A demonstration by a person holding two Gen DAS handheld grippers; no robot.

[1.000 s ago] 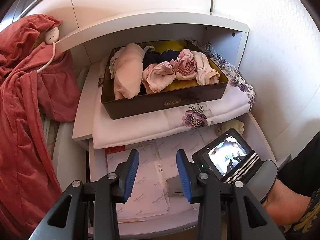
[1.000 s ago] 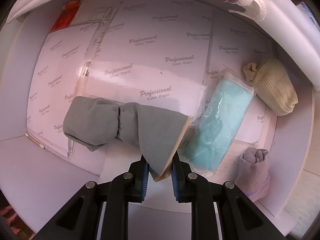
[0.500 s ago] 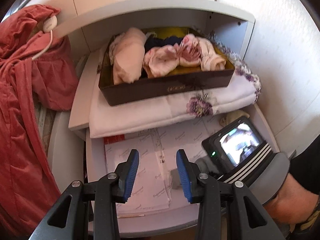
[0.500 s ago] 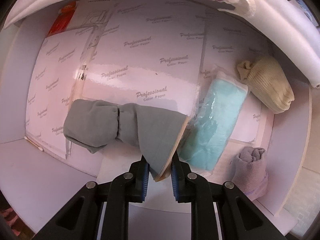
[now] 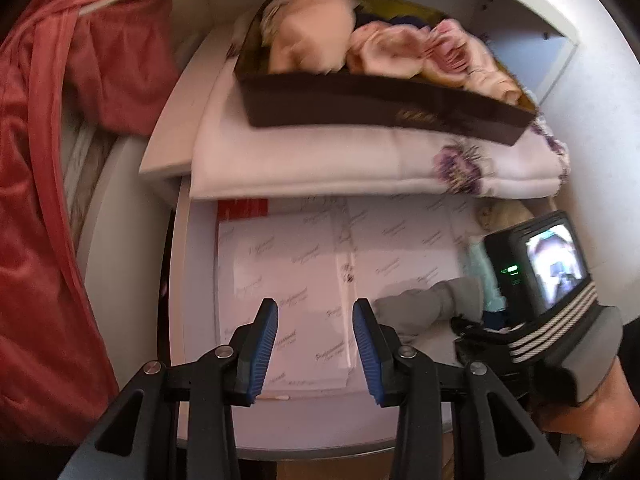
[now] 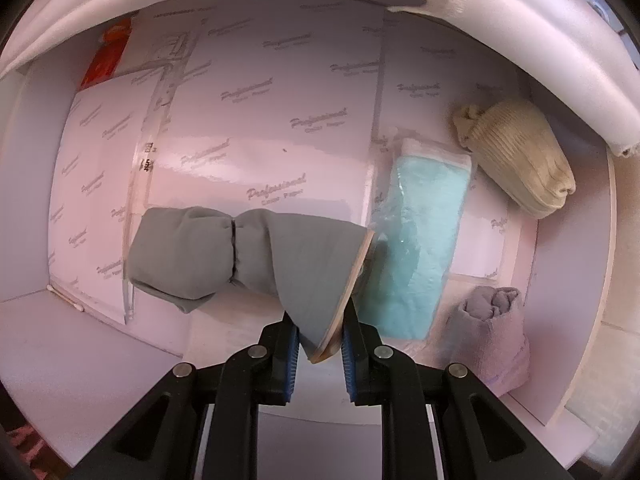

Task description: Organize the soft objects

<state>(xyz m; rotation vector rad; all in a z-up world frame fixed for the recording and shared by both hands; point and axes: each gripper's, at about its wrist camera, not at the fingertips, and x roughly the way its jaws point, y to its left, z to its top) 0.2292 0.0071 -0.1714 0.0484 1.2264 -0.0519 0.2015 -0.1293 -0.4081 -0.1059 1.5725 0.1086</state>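
Note:
My right gripper point(image 6: 320, 330) points down into a white shelf compartment and is shut on a grey fabric bundle point(image 6: 224, 256) with a tan edge, which hangs just above the glossy paper sheets point(image 6: 260, 140). Beside it lie a teal packet point(image 6: 420, 248), a beige rolled sock point(image 6: 520, 156) and a lilac rolled cloth point(image 6: 492, 328). My left gripper point(image 5: 315, 320) hovers open over the same sheets with nothing between its fingers. The grey bundle point(image 5: 432, 304) shows just to its right. A dark box point(image 5: 380, 108) of pink soft pieces sits on a folded floral blanket point(image 5: 340, 160) one shelf up.
A red robe point(image 5: 40, 200) hangs along the left side of the shelving. A cotton swab point(image 5: 272, 398) lies near the front edge of the lower shelf. The right hand's gripper camera unit point(image 5: 540, 272) fills the right part of the compartment, close to its side wall.
The left gripper has dropped and tilted toward the lower shelf, so the box and blanket slid up in its view. The right gripper still holds the grey bundle in nearly the same spot.

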